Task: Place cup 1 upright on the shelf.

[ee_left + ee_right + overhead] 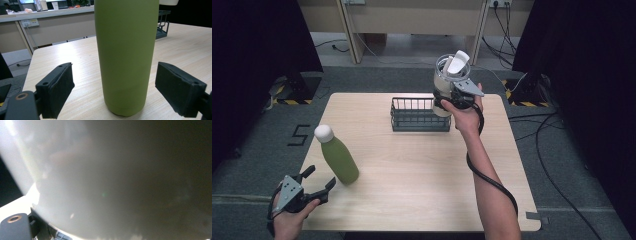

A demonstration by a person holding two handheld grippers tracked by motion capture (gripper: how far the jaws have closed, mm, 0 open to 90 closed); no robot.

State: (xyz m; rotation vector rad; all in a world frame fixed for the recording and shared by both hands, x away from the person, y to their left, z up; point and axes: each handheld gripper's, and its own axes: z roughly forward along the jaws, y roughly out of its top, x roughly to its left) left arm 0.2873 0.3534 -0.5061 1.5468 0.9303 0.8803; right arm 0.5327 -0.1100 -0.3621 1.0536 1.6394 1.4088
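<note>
R gripper [451, 100] clamped on white cup [447, 80], held above wire basket [419, 115], right end. L gripper [319, 182] jaws wide, just short of green bottle [338, 157], upright, well left/near of basket.

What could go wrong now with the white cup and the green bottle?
1. The right gripper holds the white cup above the wire basket; a slip could drop it onto the rim.
2. The left gripper is open around the tall green bottle; an uneven close might tip it.
</note>
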